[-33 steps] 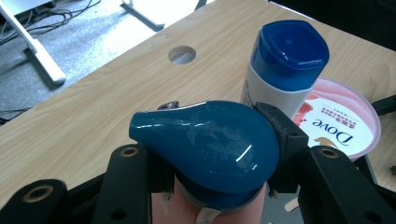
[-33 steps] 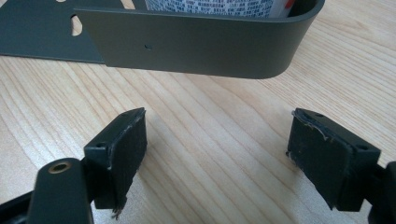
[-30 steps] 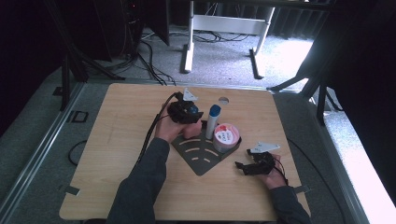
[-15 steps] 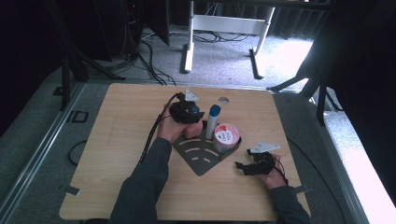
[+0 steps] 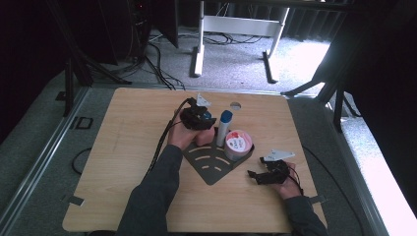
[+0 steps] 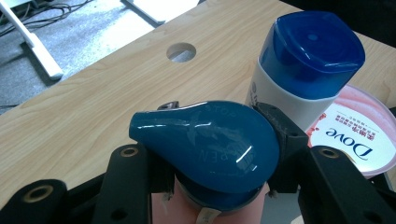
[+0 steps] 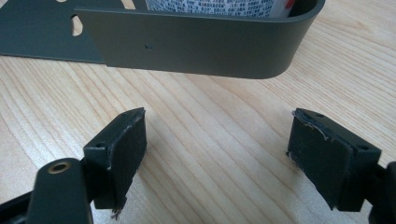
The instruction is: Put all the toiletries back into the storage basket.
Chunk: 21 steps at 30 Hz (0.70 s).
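The left hand-held gripper (image 5: 196,117) is held forward over the middle of the desk (image 5: 123,162), its forearm stretched out from the lower edge. Its jaws are closed on something, seemingly by both pads. The right hand-held gripper (image 5: 265,174) is rested low at the right, its jaws spread wide and empty.

Pink bottle (image 6: 187,205) with glossy teal teardrop cap (image 6: 205,144), upright in dark corner tray (image 5: 211,169), clamped between left tongs (image 6: 219,163), touching white blue-capped bottle (image 6: 299,79) beside it.
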Available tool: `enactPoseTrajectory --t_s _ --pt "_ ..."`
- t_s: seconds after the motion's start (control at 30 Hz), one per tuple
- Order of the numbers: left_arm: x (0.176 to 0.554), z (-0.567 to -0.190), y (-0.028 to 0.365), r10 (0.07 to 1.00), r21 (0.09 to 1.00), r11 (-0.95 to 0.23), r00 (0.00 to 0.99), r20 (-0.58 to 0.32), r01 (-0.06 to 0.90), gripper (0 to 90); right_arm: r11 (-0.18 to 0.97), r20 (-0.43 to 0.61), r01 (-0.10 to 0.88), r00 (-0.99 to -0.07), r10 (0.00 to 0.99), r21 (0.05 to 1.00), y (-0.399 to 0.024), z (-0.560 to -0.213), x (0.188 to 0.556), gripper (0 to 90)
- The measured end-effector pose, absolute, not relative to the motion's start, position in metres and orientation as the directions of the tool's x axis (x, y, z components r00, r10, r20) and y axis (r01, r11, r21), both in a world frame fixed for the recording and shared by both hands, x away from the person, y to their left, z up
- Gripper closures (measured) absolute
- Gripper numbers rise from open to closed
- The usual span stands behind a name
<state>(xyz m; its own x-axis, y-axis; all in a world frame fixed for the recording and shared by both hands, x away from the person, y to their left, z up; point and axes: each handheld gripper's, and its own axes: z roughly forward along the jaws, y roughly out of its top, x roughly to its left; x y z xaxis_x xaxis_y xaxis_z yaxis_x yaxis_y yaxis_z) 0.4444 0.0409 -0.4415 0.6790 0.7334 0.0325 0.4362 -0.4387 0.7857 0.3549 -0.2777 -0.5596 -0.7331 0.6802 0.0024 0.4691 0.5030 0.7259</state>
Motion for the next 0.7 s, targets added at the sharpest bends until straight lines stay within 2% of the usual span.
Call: enactPoseTrajectory --t_s 0.7 --pt "0.4495 -0.4474 0.0371 0.74 0.79 -0.412 0.672 0.001 0.453 53.1 0.502 0.006 0.471 -0.733 0.68 0.726 -0.2779 -0.5595 0.355 19.1"
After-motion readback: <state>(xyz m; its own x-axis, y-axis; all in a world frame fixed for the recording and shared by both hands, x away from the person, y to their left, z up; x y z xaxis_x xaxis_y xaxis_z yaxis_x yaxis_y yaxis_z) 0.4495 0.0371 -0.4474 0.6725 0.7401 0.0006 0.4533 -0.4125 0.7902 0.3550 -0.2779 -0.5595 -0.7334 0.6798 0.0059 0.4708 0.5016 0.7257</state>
